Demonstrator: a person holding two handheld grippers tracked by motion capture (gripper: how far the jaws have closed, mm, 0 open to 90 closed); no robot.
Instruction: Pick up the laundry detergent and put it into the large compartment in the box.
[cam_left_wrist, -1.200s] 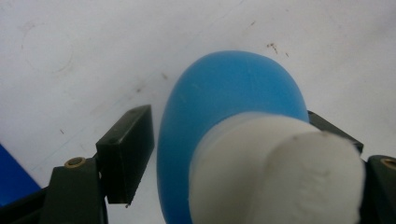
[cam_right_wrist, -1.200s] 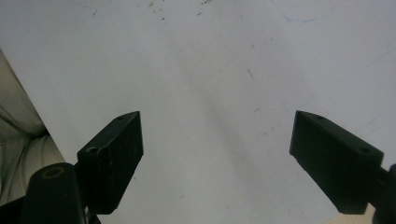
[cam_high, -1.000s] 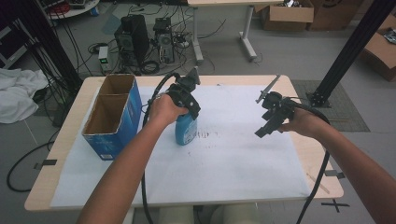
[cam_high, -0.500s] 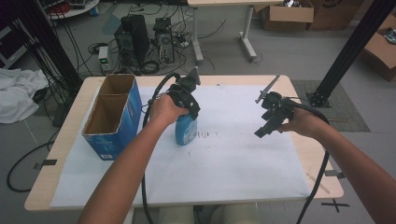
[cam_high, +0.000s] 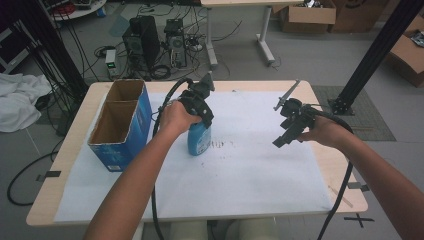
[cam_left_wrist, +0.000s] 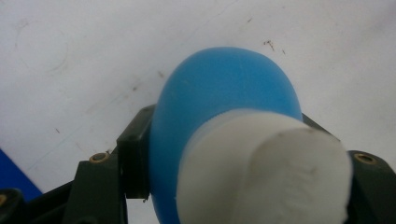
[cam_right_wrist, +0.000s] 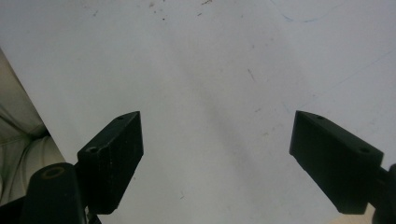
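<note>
Having just closed, my left gripper (cam_high: 200, 117) clamps the upright blue plastic bottle with a white cap (cam_left_wrist: 224, 135), while my right gripper (cam_right_wrist: 217, 163) hangs wide open, holding nothing, above the white paper sheet (cam_high: 250, 170).

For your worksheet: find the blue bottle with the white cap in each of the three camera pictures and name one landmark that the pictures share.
High view: the blue bottle stands left of centre on the table, under the left gripper.
Left gripper view: the bottle sits at the centre, clamped between the black jaws, white cap nearest the camera.
Right gripper view: no bottle, just open jaws.
Shared landmark: the speckled white paper sheet.
</note>
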